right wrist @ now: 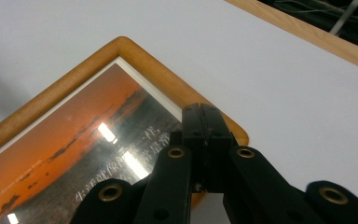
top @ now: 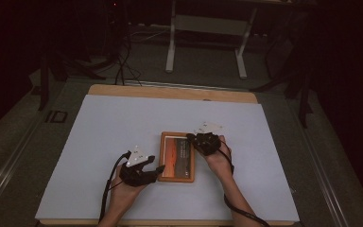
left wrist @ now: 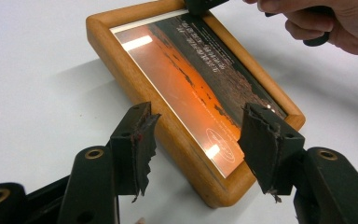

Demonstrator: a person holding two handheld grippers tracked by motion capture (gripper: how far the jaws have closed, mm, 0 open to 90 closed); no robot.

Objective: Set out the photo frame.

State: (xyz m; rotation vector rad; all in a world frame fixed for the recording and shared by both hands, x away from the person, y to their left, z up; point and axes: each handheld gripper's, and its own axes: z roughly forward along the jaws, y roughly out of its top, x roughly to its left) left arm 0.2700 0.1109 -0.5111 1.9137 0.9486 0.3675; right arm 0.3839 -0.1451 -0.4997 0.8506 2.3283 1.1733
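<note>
The wooden picture frame lies flat near the middle of the white table, long axis running twelve to six. The left gripper has its jaws spread, astride the frame's near-left corner at about seven o'clock without pressing it. The right gripper, jaws pressed together (nothing between them), rests its tip over the far-right corner at one o'clock. I'd say the left is better placed to close on the frame.

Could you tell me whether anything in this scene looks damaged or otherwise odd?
Yes: the black pads on the left gripper look torn, with ragged, chipped edges where they face the wooden picture frame. The frame itself lies flat and looks intact; its glass only shows lamp reflections.
</note>
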